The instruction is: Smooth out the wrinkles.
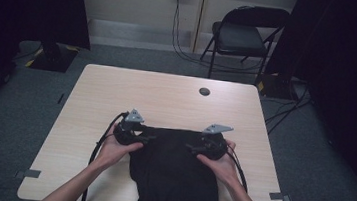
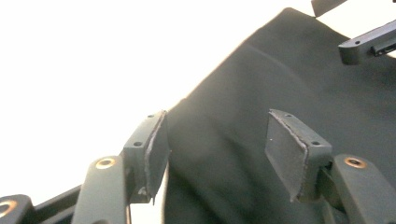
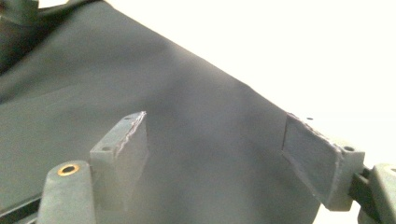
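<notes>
Hovering over black cloth [image 1: 173, 175] on table [image 1: 166, 99]: left tool [image 1: 148, 138] wide, right tool [image 1: 189, 147] wide, nothing gripped.

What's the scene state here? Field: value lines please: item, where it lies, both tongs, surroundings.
item: black cloth
placement: spread flat on the wooden table, near end draped over the near edge
left tongs: open, over the cloth's far left corner, nothing between the pads
right tongs: open, over the far right corner, nothing between the pads
hands: one on each tool, either side of the cloth
background: folding chair beyond the table
</notes>
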The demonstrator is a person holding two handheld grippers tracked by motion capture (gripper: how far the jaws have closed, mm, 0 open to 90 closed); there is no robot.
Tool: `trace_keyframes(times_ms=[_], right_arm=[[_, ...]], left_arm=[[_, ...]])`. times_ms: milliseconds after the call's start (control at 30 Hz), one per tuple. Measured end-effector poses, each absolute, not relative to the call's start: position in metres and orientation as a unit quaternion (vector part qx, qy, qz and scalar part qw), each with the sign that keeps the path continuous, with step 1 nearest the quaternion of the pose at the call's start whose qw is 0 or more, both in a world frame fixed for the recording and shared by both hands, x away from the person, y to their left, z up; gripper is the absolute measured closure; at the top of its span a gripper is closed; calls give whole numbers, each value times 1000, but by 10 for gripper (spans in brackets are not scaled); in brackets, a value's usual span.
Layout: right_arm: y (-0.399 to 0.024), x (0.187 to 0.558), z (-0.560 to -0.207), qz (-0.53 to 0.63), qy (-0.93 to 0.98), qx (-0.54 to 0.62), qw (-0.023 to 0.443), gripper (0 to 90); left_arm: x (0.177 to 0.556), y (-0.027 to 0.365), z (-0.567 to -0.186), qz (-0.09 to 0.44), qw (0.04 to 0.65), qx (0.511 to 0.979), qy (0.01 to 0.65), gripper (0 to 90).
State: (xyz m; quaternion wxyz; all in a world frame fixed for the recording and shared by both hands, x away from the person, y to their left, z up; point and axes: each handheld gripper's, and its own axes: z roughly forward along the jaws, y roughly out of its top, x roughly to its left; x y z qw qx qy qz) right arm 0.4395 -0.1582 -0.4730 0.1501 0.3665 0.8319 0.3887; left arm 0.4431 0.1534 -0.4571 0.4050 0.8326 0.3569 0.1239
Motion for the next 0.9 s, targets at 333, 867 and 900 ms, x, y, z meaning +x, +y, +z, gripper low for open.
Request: trace_keyframes(times_ms=[333,867,900], right_arm=[[-151,485,-501,373,836,380,129,199],[-152,452,-495,376,860,327,107,785],[-153,451,-495,378,858,329,110,811]], left_arm=[[469,151,-489,92,385,838,376,316],[442,146,-496,70,390,859,325,839],[443,146,-496,61,394,853,336,849]])
